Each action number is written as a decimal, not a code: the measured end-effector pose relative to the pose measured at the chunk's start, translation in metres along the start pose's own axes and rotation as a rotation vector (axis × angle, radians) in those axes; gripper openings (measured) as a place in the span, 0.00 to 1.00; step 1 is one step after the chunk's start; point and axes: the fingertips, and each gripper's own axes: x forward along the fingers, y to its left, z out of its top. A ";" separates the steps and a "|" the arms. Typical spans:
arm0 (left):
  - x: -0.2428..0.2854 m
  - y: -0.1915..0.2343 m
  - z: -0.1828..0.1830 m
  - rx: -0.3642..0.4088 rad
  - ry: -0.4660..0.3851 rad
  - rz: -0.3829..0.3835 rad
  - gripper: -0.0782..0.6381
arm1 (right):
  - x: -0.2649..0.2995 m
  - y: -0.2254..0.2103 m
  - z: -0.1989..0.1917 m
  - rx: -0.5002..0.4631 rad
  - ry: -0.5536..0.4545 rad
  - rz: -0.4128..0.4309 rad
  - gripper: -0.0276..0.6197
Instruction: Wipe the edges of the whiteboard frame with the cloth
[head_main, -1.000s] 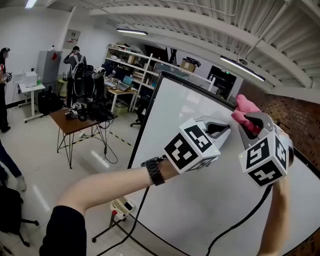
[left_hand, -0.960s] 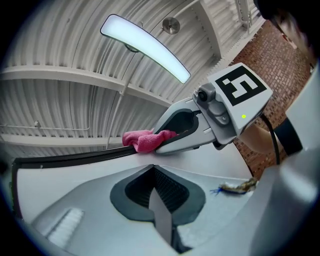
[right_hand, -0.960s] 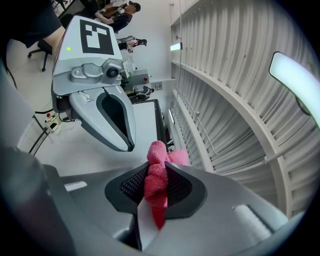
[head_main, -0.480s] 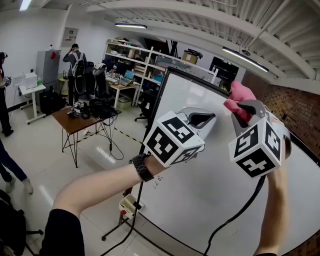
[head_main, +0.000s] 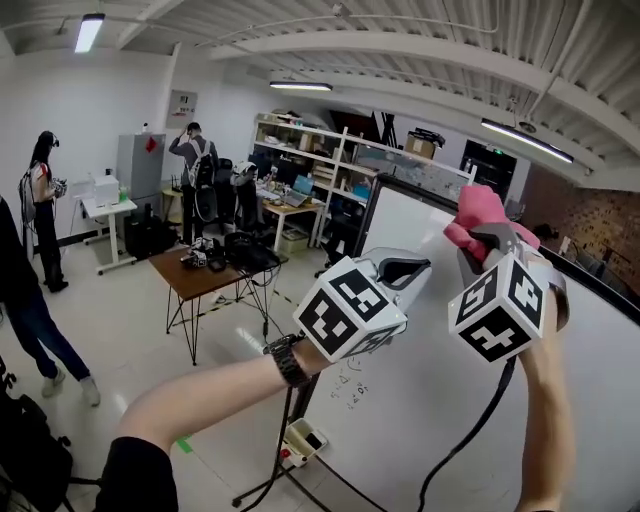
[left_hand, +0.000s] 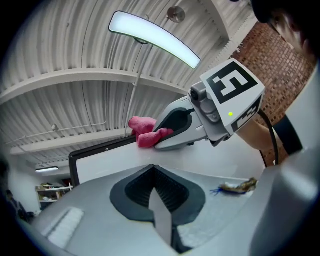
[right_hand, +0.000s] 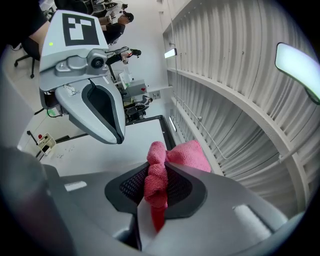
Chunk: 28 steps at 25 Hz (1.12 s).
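far left: a person (head_main: 42, 205) stands beside a white desk (head_main: 104, 203), with a grey cabinet (head_main: 140, 160) behind it.
back of room: a second person (head_main: 193, 150) stands with their back to the camera near the shelves (head_main: 300, 185), well apart from the board.
brown table (head_main: 200, 275): on thin black legs, dark gear piled on top, left of the whiteboard.
floor: a white power strip (head_main: 303, 440) lies by the foot of the board's stand.
whiteboard (head_main: 420, 420): white face filling the lower right of the head view, with faint scribbles low on its left part.
whiteboard frame (left_hand: 100, 148): a dark band; its top edge passes behind both tools.
left arm: a bare forearm with a black wristwatch (head_main: 288, 360), stretched up in front of the board.
left gripper (head_main: 408, 272): jaws closed together with nothing between them, held in front of the board face just left of the other tool and a little lower, its marker cube turned toward the camera.
right gripper (head_main: 490, 243): held up at the board's top, jaws clamped on the cloth; a black cable (head_main: 470, 435) hangs down from it across the board.
cloth (head_main: 478, 210): pink and bunched, one fold pinched between the right tool's pads and the rest puffing out past the tips; it sits at the top edge of the frame, and whether it touches that edge cannot be told.
ceiling: a long light (head_main: 525, 140) hangs above the board.
far right: a brick wall (head_main: 600, 215) stands beyond the board.
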 end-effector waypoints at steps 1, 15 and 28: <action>-0.002 0.003 0.000 0.007 0.000 0.002 0.11 | 0.003 0.001 0.003 -0.002 -0.006 -0.001 0.16; -0.051 0.083 -0.019 0.031 -0.031 -0.008 0.11 | 0.083 0.011 0.104 -0.052 -0.027 -0.084 0.16; -0.078 0.121 -0.084 -0.053 0.021 -0.041 0.11 | 0.115 0.040 0.137 -0.029 -0.036 -0.078 0.16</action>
